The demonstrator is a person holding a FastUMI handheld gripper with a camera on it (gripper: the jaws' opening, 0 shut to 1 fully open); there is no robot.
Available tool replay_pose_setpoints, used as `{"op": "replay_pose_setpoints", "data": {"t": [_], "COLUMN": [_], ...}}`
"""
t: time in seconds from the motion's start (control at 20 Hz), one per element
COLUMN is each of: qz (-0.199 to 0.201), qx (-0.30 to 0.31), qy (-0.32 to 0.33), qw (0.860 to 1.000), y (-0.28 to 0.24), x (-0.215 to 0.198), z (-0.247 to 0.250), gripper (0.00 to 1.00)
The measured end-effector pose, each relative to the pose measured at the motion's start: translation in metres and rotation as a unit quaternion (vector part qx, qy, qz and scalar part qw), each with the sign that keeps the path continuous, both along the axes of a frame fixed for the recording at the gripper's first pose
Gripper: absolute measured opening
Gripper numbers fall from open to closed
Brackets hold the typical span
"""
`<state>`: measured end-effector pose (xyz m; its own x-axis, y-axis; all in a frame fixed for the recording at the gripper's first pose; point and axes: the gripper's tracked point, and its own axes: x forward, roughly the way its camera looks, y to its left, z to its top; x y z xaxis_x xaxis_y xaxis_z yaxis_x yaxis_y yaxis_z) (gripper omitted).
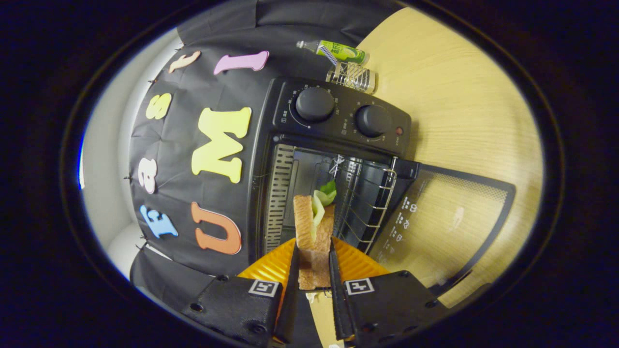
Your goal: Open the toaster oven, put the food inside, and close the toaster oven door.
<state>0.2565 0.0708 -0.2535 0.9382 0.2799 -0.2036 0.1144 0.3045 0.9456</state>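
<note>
My gripper (pixel 313 263) is shut on a sandwich (pixel 313 227), two slices of toast with green lettuce poking out at the far end. Both fingers press on its sides. The view is rolled, so the black toaster oven (pixel 338 145) appears tipped on its side just ahead of the sandwich. Its door (pixel 445 227) hangs fully open, lying flat toward the wooden table. The wire rack (pixel 370 203) shows inside the open cavity, and the sandwich's lettuce tip sits at the mouth of that cavity. Two round knobs (pixel 314 104) are on the oven's control panel.
An orange ribbed plate (pixel 355 263) lies right under the fingers, in front of the oven. Two bottles, one green-labelled (pixel 338 50) and one clear (pixel 352 76), lie beyond the oven on the light wooden table (pixel 459 111). The black booth wall stands beside the oven.
</note>
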Motion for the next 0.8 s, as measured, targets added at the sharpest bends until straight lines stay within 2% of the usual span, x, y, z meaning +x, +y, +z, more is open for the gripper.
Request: {"op": "replay_pose_setpoints", "data": {"t": [0.35,0.6,0.7,0.8], "qz": [-0.007,0.012,0.039,0.076], "qx": [-0.051,-0.103,-0.15,-0.216], "qy": [0.007,0.005,0.008,-0.001], "qw": [0.999,0.995,0.988,0.973], "y": [0.003,0.016,0.024,0.032], "x": [0.049,0.056,0.054,0.052], "z": [-0.008,-0.018,-0.023,-0.025], "gripper": [0.37,0.39,0.43,0.5]}}
